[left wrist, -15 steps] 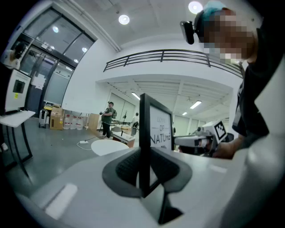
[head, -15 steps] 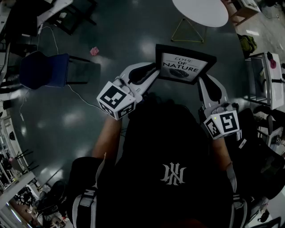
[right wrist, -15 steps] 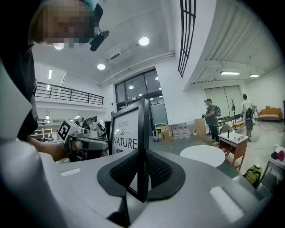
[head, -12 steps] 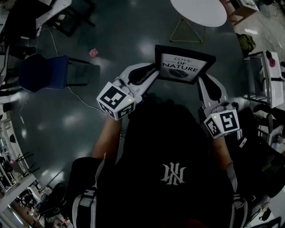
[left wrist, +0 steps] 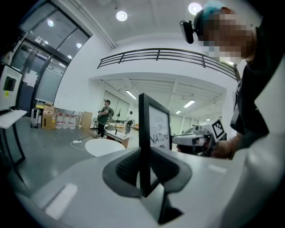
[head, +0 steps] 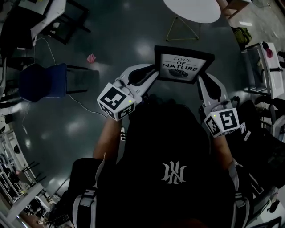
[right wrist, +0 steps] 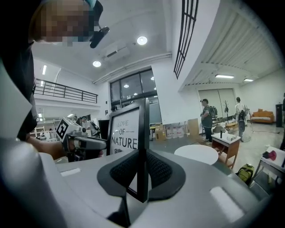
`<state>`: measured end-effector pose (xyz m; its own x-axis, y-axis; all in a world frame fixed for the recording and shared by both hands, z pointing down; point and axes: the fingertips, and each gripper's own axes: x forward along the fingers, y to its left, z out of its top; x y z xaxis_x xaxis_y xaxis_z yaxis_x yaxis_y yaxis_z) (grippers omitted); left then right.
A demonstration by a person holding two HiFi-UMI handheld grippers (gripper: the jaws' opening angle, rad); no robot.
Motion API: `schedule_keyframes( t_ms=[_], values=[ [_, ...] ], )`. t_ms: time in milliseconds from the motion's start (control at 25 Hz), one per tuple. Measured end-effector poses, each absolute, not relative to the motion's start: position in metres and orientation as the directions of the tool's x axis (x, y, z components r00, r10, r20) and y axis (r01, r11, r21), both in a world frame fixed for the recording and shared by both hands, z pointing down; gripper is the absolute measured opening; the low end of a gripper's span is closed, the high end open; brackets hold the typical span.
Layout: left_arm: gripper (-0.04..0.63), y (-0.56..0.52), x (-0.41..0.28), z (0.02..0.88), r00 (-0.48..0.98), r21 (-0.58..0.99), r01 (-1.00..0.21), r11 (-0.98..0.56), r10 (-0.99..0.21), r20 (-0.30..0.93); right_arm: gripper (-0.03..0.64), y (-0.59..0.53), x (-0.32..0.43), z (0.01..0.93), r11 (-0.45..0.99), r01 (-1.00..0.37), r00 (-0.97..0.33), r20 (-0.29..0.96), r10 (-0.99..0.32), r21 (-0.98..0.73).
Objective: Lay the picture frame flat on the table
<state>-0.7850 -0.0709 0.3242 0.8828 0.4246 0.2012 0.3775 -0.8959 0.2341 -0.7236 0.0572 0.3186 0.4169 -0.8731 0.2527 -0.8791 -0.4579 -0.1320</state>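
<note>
A blue chair stands on the dark glossy floor at the left, with a small pink item lying near it. A white cable runs along the floor from under the chair. A green backpack sits on the floor at the upper right, beside a small wooden desk. Behind that desk a person stands near stacked cardboard boxes. A dark balcony railing curves overhead, below round ceiling lights.

The round white table slid up and leftward in the head view, and the picture frame ended slightly farther from it than before.
</note>
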Motion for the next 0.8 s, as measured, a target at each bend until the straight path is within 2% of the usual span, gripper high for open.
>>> schedule_keyframes(
  t_ms=[800],
  values=[
    [0.058, -0.075, -0.776, 0.343, 0.835, 0.252, 0.462, -0.850, 0.513, 0.201, 0.048, 0.057, -0.724, 0.329, -0.535, -0.837, 0.493, 0.264, -0.829, -0.118]
  ],
)
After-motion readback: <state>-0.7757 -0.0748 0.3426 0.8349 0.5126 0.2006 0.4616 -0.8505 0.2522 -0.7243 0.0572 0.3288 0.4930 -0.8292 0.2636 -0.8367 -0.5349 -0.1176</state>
